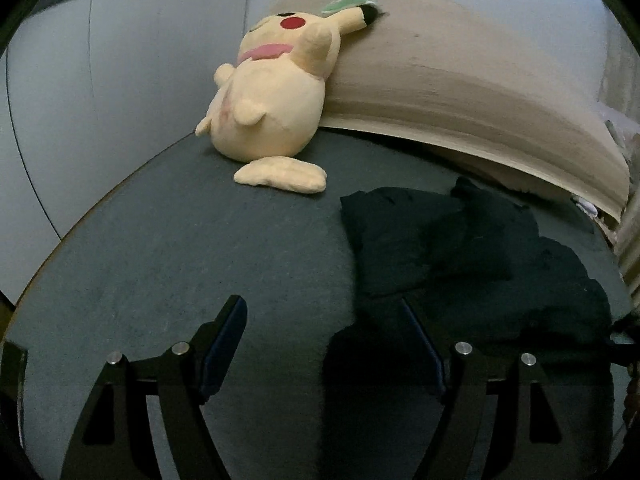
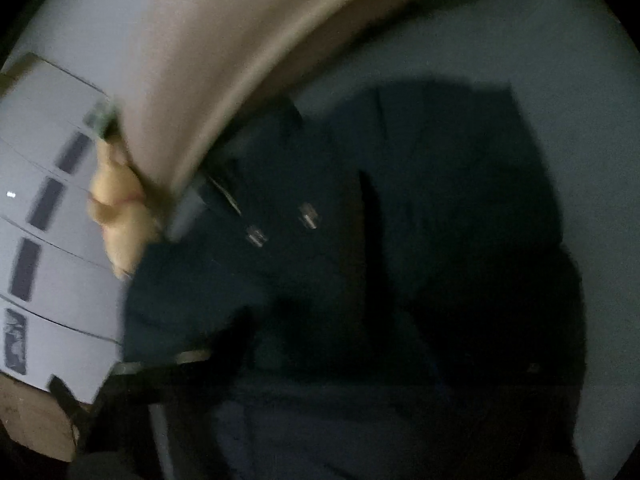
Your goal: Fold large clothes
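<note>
A: Quick one. Where's the garment [image 1: 460, 248]?

B: It's a dark heap, crumpled, on the grey bed [image 1: 180, 248]. It sits right of centre in the left wrist view, just in front of the beige cushion [image 1: 460, 80]. Its far edge is near the cushion's lower edge; I can't say if they touch.

A: Left gripper [image 1: 320, 304]?

B: Jaws well apart, tilted down over the bed. The left finger is over bare grey. The right finger overlaps the garment's near-left edge. Between the fingers there's grey surface plus a dark patch. It could be shadow or cloth, can't tell which. No pad visibly presses on anything.

A: Right gripper [image 2: 332, 320]?

B: That view is dark and motion-blurred. The garment fills the middle of it. One dark finger shows at lower left and the rest is lost against the cloth. I can't tell if the jaws are together or apart, or if cloth is pinched.

A: Anything else?

B: A yellow plush [image 1: 272, 92] at the back left of the bed, leaning on the cushion's left end. It's apart from the garment, with its flat tail lying on the bed towards the camera. Pale wall panels behind. In the right wrist view two small metal pins glint on a dark shape over the garment, too blurred to name.
</note>
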A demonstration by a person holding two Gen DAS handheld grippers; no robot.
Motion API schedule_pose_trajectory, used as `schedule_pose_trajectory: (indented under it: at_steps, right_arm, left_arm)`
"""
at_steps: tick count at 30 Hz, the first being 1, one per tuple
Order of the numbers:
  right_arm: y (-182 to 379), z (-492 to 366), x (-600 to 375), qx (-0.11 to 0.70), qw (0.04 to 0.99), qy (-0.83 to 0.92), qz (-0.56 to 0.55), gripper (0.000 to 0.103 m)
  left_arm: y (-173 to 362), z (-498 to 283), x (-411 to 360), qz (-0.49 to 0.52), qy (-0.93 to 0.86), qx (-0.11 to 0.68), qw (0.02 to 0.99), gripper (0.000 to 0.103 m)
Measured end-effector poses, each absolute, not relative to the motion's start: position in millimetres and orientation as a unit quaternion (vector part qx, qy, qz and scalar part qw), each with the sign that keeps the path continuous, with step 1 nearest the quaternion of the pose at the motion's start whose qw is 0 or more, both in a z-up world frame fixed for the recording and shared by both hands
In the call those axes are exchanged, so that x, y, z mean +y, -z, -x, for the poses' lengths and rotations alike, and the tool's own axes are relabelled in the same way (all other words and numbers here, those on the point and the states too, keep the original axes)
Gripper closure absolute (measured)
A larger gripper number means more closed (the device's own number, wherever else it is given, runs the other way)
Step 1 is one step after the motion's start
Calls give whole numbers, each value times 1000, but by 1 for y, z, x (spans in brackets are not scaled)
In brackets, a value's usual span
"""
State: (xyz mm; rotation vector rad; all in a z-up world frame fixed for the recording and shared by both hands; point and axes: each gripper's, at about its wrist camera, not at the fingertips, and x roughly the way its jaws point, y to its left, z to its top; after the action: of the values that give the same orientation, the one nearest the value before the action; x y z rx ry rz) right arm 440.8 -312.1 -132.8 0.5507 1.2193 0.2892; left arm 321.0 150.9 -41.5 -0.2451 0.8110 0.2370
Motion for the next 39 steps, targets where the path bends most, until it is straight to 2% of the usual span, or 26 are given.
schedule_pose_trajectory:
  at_steps: [4, 7, 9, 13, 17, 19, 22, 26, 30, 31, 32, 33, 34, 37, 39]
  right_arm:
    - [91, -435, -291, 527, 825, -131, -155, 90]
    - [45, -430, -287, 471, 871, -111, -90, 90]
    - [36, -428, -288, 452, 885, -94, -57, 90]
    - [73, -421, -295, 472, 879, -62, -30, 90]
    - [118, -420, -295, 503, 862, -56, -44, 90]
    - [127, -417, -298, 503, 861, -56, -51, 90]
    - [133, -420, -305, 507, 857, -60, -66, 90]
    - [144, -422, -310, 510, 854, -61, -81, 89]
    - [146, -427, -319, 518, 843, -69, -124, 85]
    - [143, -427, -322, 525, 837, -71, -135, 78]
    - [135, -425, -327, 525, 835, -75, -145, 50]
    - [125, -422, -330, 515, 841, -76, -149, 37]
    - [112, -418, -333, 498, 852, -65, -145, 17]
    - [71, -408, -340, 434, 887, -48, -153, 15]
    - [56, -412, -335, 418, 890, -64, -173, 15]
  left_arm:
    - [37, -325, 149, 109, -106, 381, 912, 25]
    - [32, -334, 141, 105, -97, 370, 918, 25]
    - [30, -343, 133, 101, -87, 365, 921, 25]
    - [36, -363, 105, 80, -77, 369, 923, 25]
    - [69, -386, 70, 10, -84, 413, 907, 25]
    - [95, -395, 66, -1, -91, 450, 888, 25]
    - [112, -393, 69, 7, -103, 449, 888, 18]
    - [121, -393, 75, 12, -103, 456, 884, 11]
    - [119, -392, 80, 14, -104, 465, 879, 10]
    - [111, -390, 83, 19, -98, 466, 879, 10]
    - [102, -386, 85, 26, -89, 461, 883, 10]
    - [90, -380, 88, 36, -80, 446, 891, 10]
    - [73, -372, 96, 47, -76, 419, 904, 10]
    - [43, -368, 113, 63, -93, 372, 921, 10]
    - [39, -376, 119, 68, -99, 373, 920, 10]
